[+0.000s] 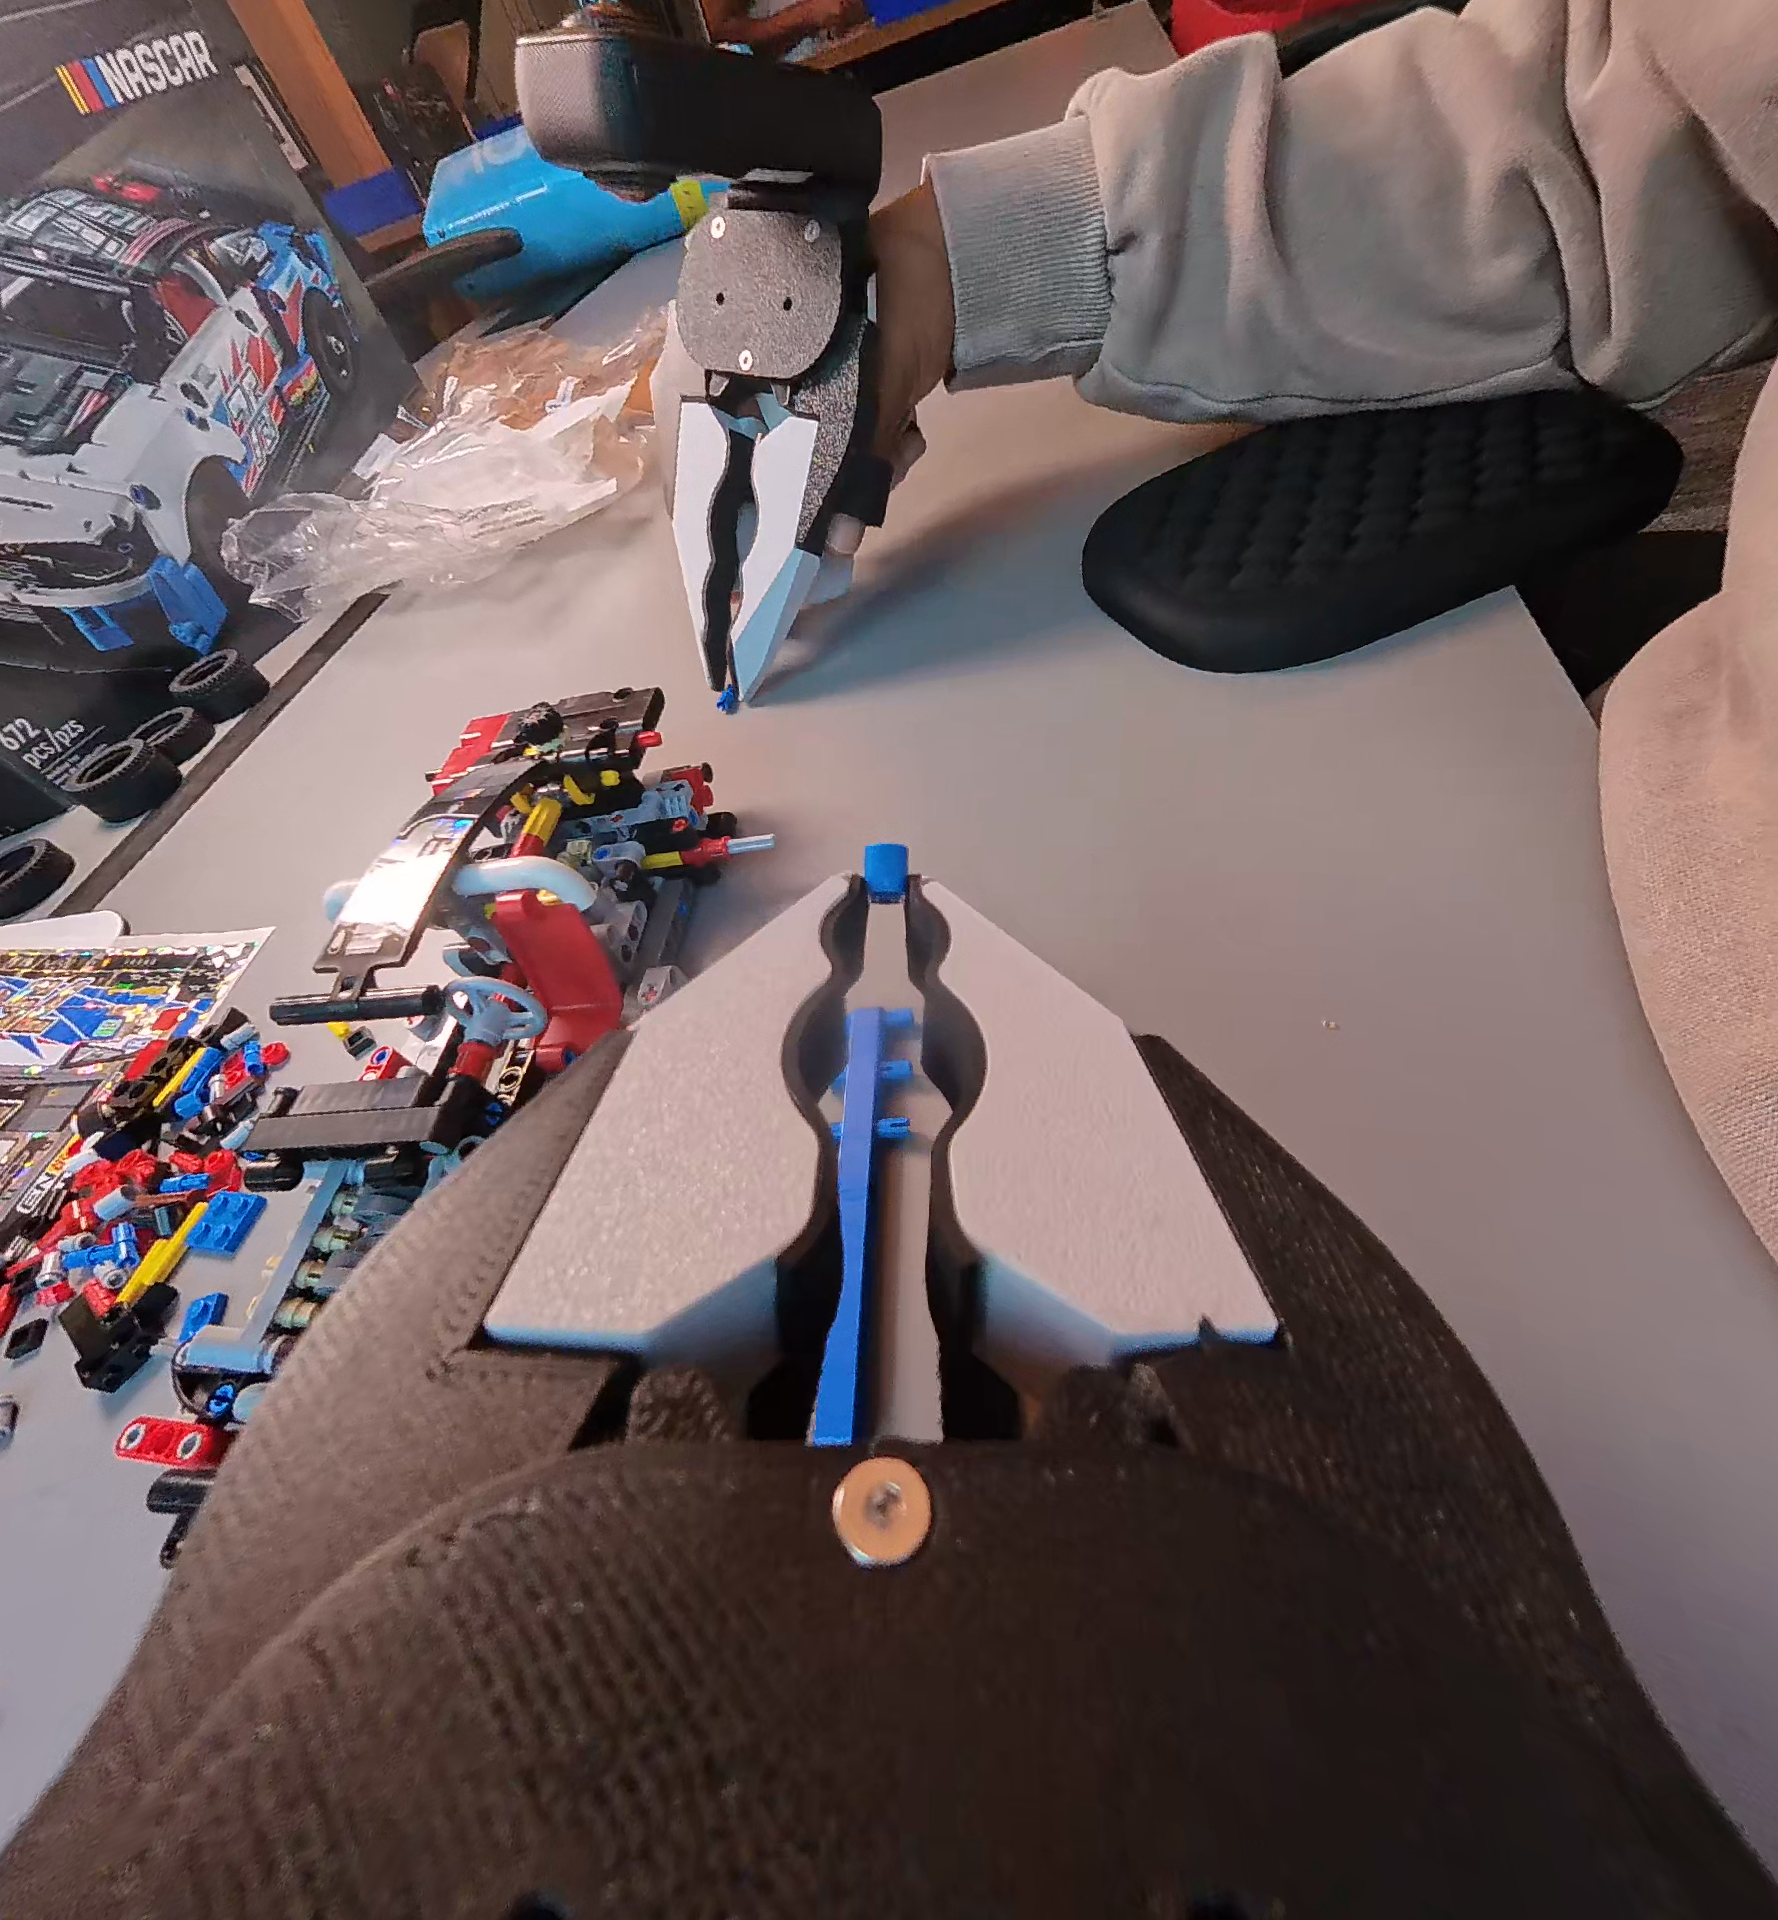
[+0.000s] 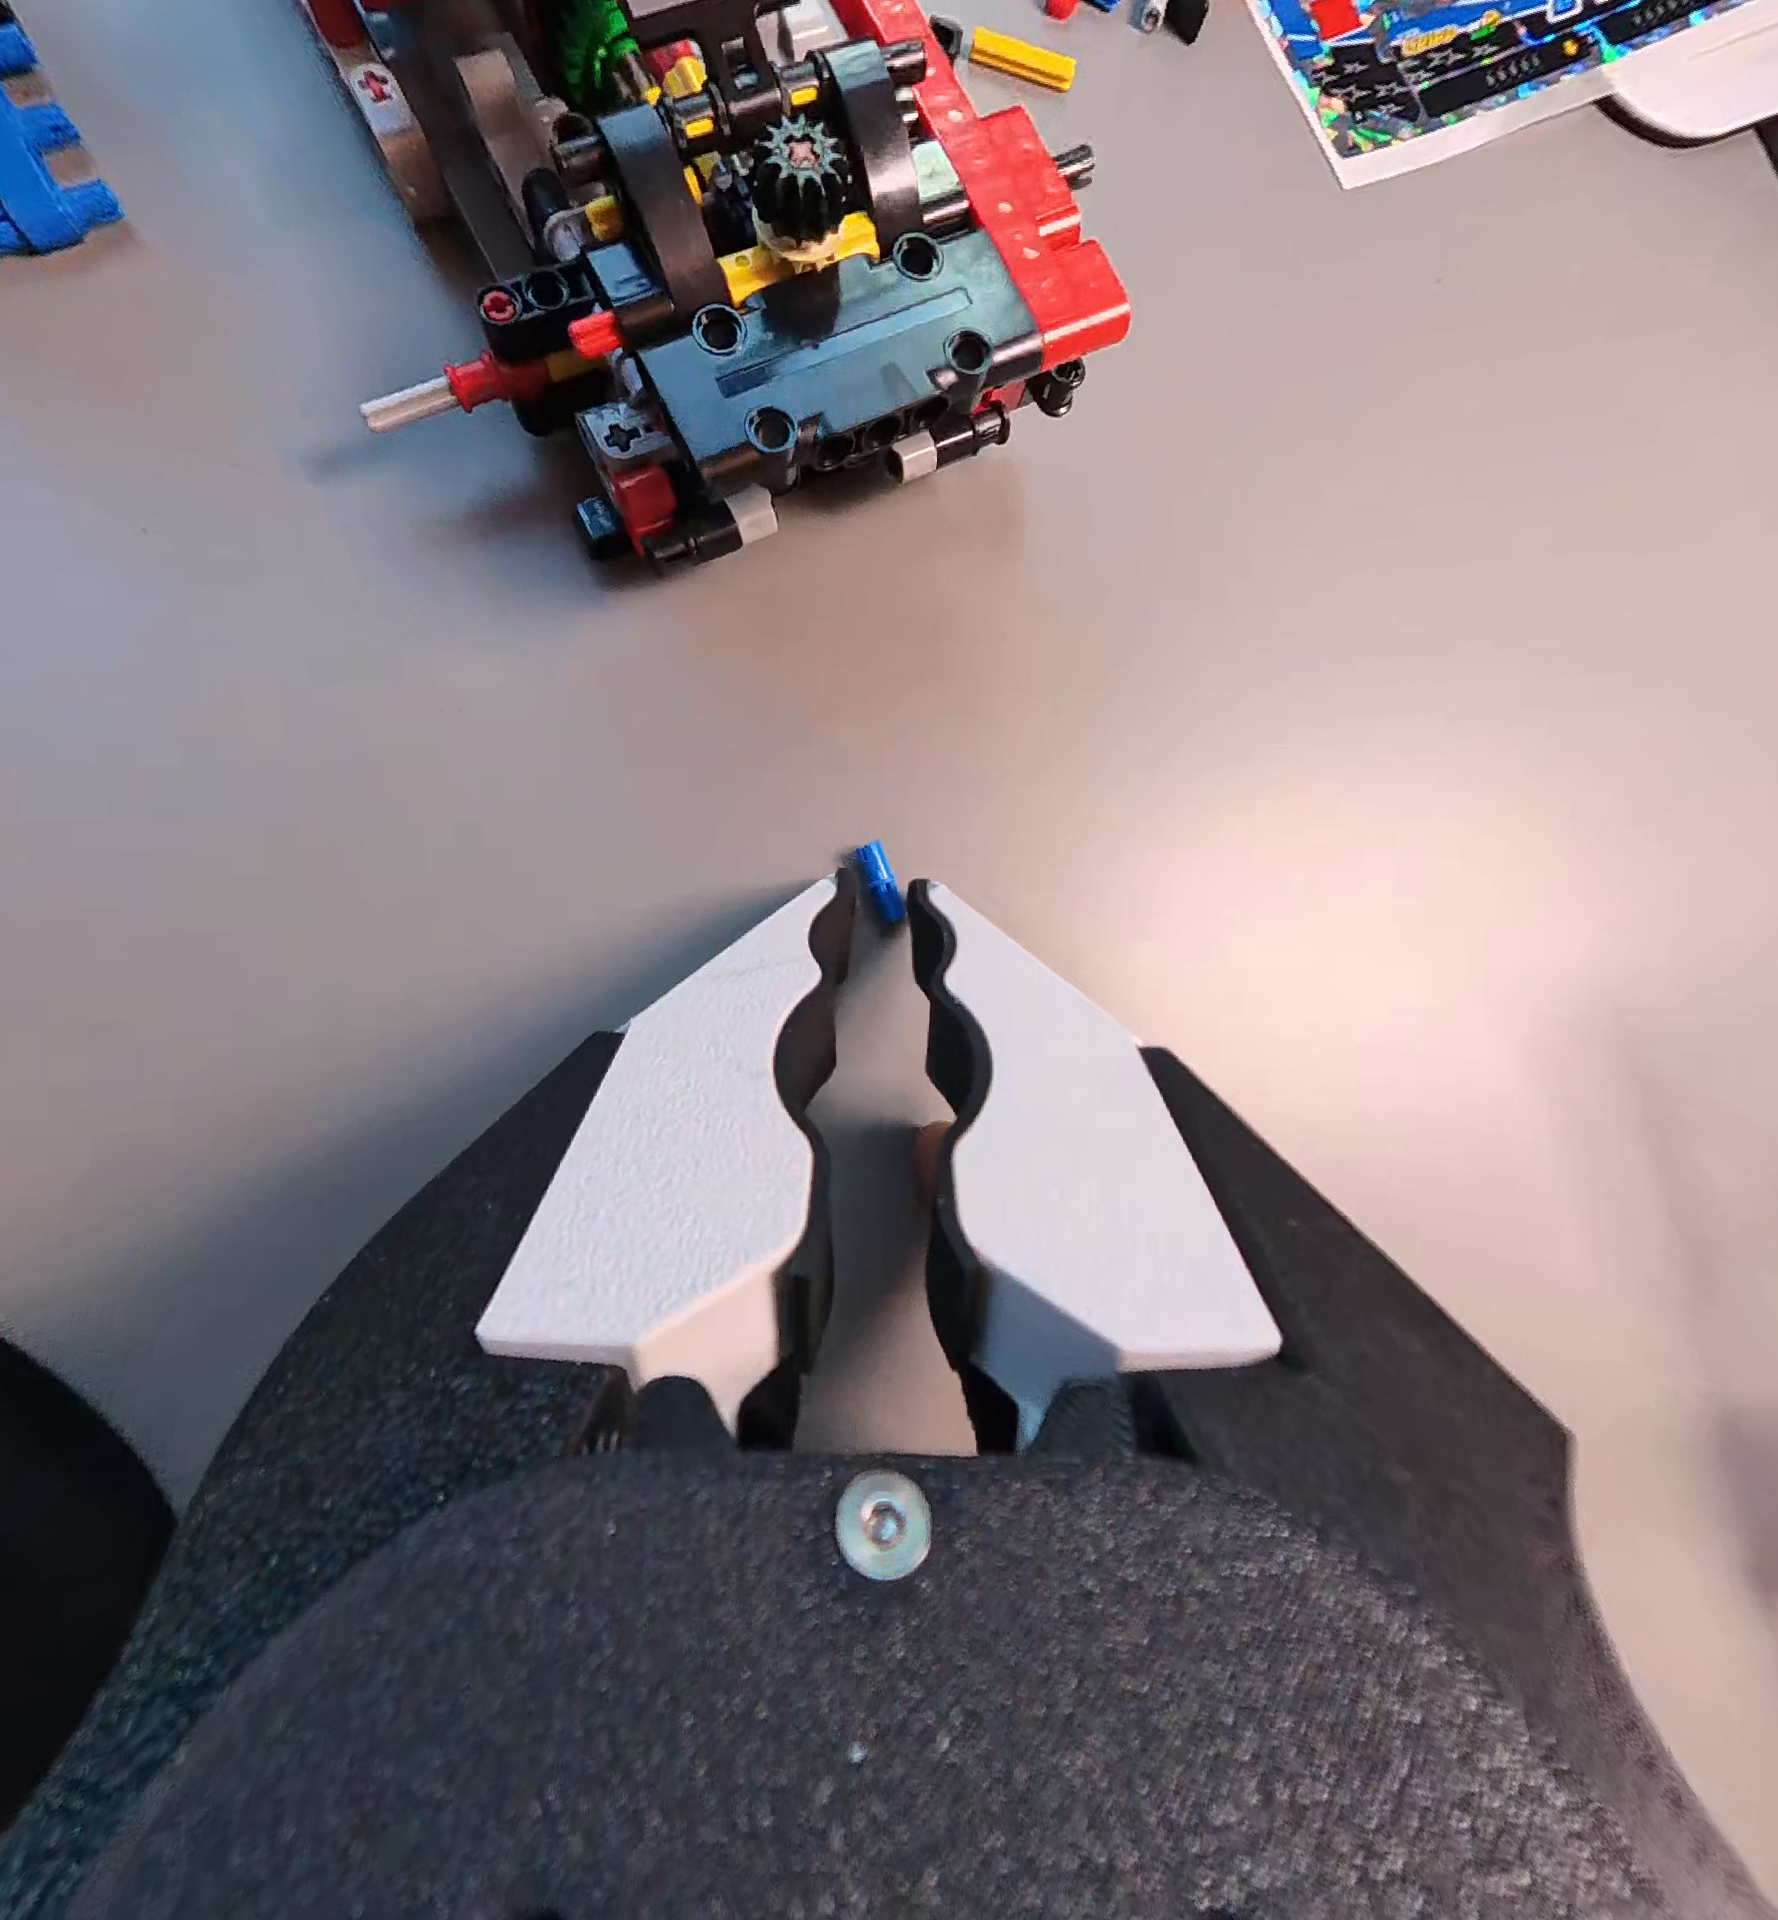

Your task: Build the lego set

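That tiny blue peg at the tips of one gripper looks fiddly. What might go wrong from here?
1. The right gripper has the small blue pin only at its very fingertips, with a gap showing between them; it might slip or flick away across the table.
2. The left gripper holds a long blue beam by its end; pressing the pin in could twist it.
3. A dropped pin could vanish among the loose pieces.

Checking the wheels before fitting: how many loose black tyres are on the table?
4, all beside the box. More may be hidden.
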A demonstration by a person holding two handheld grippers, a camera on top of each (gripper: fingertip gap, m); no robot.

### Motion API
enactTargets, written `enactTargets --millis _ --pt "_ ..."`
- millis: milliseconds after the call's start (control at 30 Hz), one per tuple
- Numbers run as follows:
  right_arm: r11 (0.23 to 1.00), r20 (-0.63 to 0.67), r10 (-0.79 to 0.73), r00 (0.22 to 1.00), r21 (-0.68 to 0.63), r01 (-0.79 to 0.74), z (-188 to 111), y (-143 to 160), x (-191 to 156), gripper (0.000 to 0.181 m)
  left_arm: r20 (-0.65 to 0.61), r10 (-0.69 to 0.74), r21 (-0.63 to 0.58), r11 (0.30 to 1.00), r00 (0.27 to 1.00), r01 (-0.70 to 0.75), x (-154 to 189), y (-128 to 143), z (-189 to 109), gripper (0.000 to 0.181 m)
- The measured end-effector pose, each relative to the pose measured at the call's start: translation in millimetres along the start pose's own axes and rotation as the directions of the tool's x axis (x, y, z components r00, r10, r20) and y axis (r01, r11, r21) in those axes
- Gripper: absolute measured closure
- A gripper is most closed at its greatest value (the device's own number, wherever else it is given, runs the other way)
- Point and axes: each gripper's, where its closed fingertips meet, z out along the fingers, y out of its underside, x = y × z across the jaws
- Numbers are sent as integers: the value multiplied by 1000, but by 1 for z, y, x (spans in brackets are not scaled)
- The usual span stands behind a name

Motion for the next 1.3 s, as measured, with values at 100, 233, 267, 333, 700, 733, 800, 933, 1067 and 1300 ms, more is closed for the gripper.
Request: enactTargets --millis 100,233,267,333,700,733,800,933,1067,1300 --pt "999 28 -28 999 -36 29 0 0 -7 180 -1 -1 -7 1000 1000 1 0 1 1 176" --pt "996 99 -72 992 -39 77 -1 -4 -32 180 3 -8 -8 1000 1000 8 -1 2 0 176" --pt "995 126 -84 989 -34 89 -2 -5 -40 180 3 -9 -8 1000 1000 9 -1 2 -1 176" --pt "994 168 -100 981 -27 106 -3 -8 -55 177 2 -9 -9 1000 1000 9 -1 2 -1 176" --pt "990 303 -86 949 -82 116 -5 -22 -83 168 -15 -3 -30 1000 1000 3 3 5 1 176" --pt "988 327 -96 940 -83 130 -3 -23 -88 168 -15 -2 -32 999 1000 2 3 6 1 176" --pt "980 376 -108 920 -114 162 -1 -20 -100 167 -14 -2 -36 999 1000 2 3 7 1 176" --pt "971 355 -157 922 -113 209 -2 -22 -104 170 -11 -4 -38 999 1000 3 2 7 0 176" --pt "973 299 -183 937 -80 215 -16 -25 -101 169 -17 -3 -41 999 1000 2 3 7 0 176" --pt "965 230 -241 943 -44 257 -20 -17 -116 161 -33 5 -44 999 999 -6 7 8 2 176"
